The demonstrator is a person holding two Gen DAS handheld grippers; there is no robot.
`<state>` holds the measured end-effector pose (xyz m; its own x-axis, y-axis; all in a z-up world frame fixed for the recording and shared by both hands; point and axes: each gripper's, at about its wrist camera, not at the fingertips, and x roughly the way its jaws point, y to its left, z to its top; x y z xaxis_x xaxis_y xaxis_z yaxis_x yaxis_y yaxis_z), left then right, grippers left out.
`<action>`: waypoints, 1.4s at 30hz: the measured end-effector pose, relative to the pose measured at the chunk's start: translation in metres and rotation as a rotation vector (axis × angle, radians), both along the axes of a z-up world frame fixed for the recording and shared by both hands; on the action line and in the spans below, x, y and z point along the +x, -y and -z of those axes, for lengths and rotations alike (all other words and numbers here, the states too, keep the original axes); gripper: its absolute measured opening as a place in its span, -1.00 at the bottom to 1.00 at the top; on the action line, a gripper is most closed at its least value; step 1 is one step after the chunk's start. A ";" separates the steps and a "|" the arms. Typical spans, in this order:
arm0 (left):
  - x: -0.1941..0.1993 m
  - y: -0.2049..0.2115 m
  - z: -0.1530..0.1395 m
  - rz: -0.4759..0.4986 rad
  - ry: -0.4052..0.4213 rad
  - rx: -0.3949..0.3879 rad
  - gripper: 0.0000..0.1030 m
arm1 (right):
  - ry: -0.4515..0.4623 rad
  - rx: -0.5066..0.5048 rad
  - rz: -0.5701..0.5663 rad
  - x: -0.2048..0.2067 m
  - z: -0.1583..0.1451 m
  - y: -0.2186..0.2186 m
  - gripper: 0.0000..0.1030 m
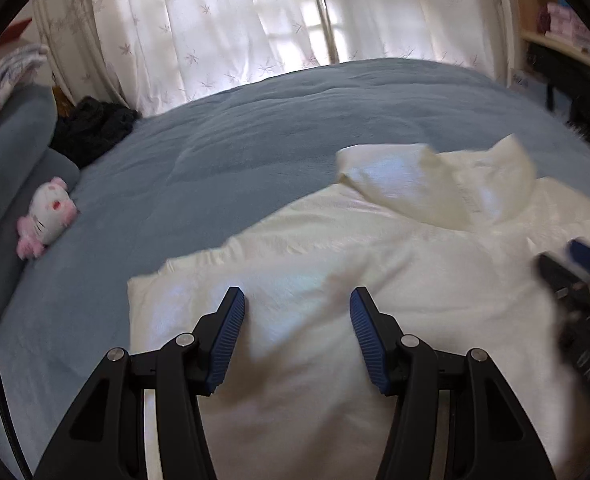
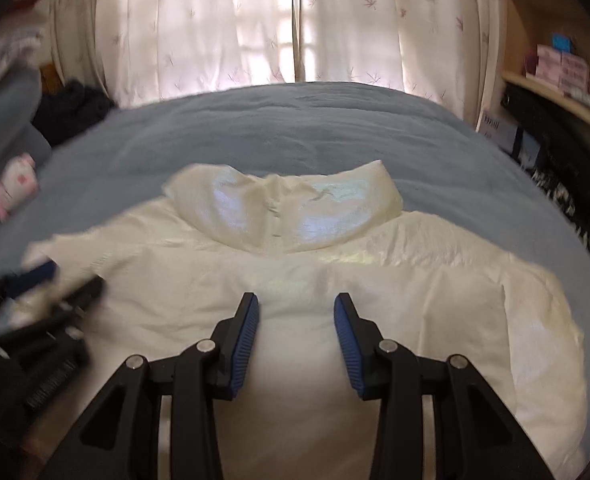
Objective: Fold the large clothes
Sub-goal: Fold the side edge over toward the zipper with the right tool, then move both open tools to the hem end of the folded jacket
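We see a cream puffy jacket [image 2: 315, 300] lying flat on the blue bed cover [image 2: 255, 136], collar [image 2: 287, 212] at the far end toward the curtains [image 2: 223, 28], sleeves tucked in at both sides. Our right gripper [image 2: 296, 320] hovers over the jacket's middle, fingers [image 2: 249, 320] apart w/ nothing between them. Our left gripper [image 1: 297, 320] is over the jacket's left part, fingers [image 1: 231, 320] also spread wide, nothing held. In the left wrist view the right gripper shows blurred at the right edge. Pink-and-white plush toy [image 1: 49, 216] sits at the bed's left side beside a blue pillow [image 1: 11, 152]; dark clothes pile [image 1: 91, 128] near the far left corner. Wooden shelf [image 2: 555, 80] w/ boxes at right.
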<state>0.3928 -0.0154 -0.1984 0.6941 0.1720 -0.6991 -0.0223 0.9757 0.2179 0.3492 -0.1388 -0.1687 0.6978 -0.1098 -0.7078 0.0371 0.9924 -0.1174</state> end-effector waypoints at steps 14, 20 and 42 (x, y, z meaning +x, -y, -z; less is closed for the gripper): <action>0.020 -0.041 0.034 -0.106 -0.026 -0.110 0.38 | -0.013 0.071 0.065 0.009 0.027 0.061 -0.25; 0.006 -0.037 0.025 -0.106 -0.017 -0.056 0.38 | -0.066 0.047 0.041 0.011 0.017 0.058 -0.21; -0.102 -0.027 -0.002 -0.081 -0.103 -0.072 0.38 | -0.158 0.184 0.082 -0.093 -0.006 0.056 -0.12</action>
<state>0.2905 0.0114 -0.1969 0.6040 0.1713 -0.7783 -0.0831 0.9848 0.1523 0.2566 -0.1949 -0.1628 0.5713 -0.0207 -0.8205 0.1137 0.9920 0.0541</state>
